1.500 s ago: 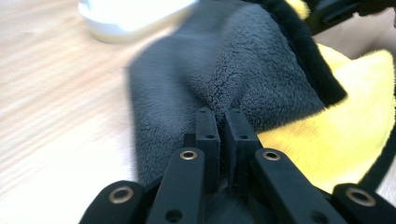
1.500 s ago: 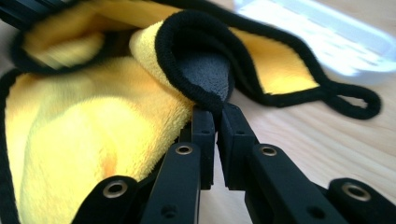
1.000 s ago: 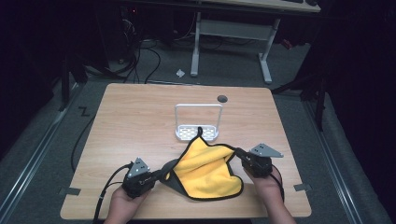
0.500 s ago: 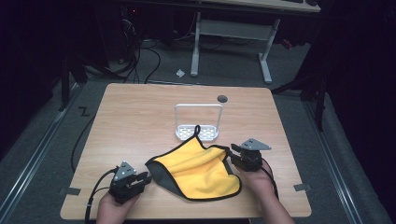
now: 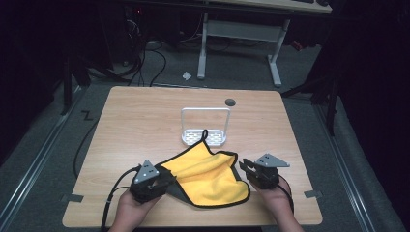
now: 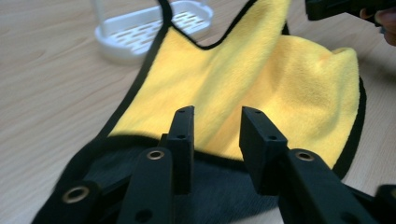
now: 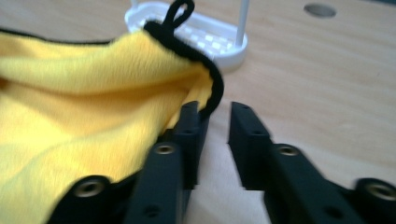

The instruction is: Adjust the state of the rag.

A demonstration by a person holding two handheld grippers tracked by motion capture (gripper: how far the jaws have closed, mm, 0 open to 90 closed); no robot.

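1. The yellow cloth (image 5: 208,176) with black edging lies rumpled on the near half of the worktop (image 5: 145,121), its loop corner resting on the white rack (image 5: 204,137) just behind it.
2. The left gripper (image 5: 167,180) sits at the cloth's near left corner; its fingers have just been opening and stand partly apart over the grey underside, pressing on nothing.
3. The right gripper (image 5: 245,168) sits just beside the cloth's right edge; its fingers have just been closing, yet a gap remains and the black hem lies against the outside of one finger, not between them.
4. The step looks like re-gripping the corners to spread or fold the cloth. Next, each gripper needs a corner properly between its fingers before closing.
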